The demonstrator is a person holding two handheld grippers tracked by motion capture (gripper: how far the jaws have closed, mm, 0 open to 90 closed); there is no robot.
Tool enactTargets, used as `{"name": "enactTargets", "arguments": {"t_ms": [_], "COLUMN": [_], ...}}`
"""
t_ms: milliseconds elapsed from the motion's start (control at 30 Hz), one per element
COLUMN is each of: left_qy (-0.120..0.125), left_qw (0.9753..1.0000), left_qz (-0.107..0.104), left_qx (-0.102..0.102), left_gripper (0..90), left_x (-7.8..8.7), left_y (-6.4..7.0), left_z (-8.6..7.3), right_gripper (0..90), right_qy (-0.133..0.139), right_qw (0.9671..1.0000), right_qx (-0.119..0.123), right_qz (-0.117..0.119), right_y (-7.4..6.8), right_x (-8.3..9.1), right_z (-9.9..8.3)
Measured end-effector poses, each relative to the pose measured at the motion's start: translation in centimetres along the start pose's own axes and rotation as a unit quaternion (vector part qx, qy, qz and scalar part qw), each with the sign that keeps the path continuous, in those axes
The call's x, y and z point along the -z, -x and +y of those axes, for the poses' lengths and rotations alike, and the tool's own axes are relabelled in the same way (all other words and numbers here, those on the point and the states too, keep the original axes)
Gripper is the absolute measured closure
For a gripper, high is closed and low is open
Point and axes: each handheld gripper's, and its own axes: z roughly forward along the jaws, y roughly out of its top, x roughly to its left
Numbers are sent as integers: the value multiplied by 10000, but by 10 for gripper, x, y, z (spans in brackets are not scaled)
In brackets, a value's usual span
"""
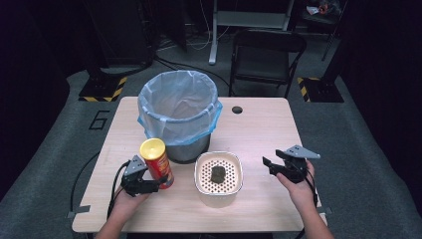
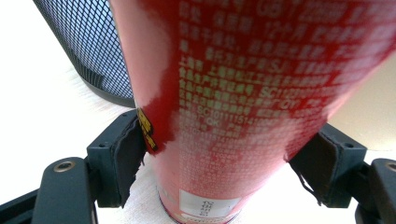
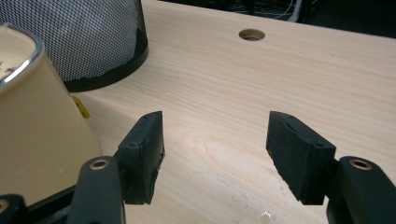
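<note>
— Dark floor all round, black stands and a folding chair (image 1: 266, 55) behind; what sits on the pale wooden bench (image 1: 259, 129)?

— A mesh bin (image 1: 180, 114) with a light blue liner at the back, and just in front of it a cream bowl (image 1: 219, 175) with a perforated insert and a dark lump (image 1: 218, 174) lying in it.

— And the red can (image 1: 158, 163)?

— Upright, yellow lid on top, just left of the bowl and close to the bin's base. The left tool (image 1: 149, 185) is clenched on its lower part; in the left gripper view both pads press the red wall (image 2: 243, 93) from either side.

— The right tool (image 1: 275, 164)?

— Released, jaws spread wide with bare bench between them, held right of the bowl and apart from it. The right gripper view shows the bowl's wall (image 3: 42, 140) at its left and the bin's mesh (image 3: 74, 37) beyond.
</note>
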Motion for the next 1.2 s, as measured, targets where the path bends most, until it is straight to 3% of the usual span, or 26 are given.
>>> {"name": "enactTargets", "arguments": {"t_ms": [167, 233, 600, 767, 900, 1200], "left_qy": [-46, -81, 162, 171, 40, 56], "left_qw": [9998, 9998, 9998, 9998, 9999, 9995], "left_qz": [115, 60, -9, -69, -146, -302], "left_qx": [-167, -196, 76, 114, 20, 42], "left_gripper": [236, 236, 238, 238, 238, 238], "left_x": [4, 7, 38, 53, 68, 104], "left_y": [6, 6, 4, 7, 10, 12], "left_z": [3, 5, 23, 39, 59, 112], "right_gripper": [365, 365, 363, 363, 363, 363], "right_qy": [100, 44, -97, -134, -205, -293], "right_qw": [9996, 9996, 9996, 9997, 9997, 9994], "right_qx": [-263, -266, -257, -212, -150, -183], "right_qz": [29, 43, 4, 6, 1, 85], "right_y": [-1, -3, -4, -3, -2, -2], "right_x": [2, 1, -3, -4, -6, -9], "right_z": [-14, -18, -35, -39, -42, -44]}}
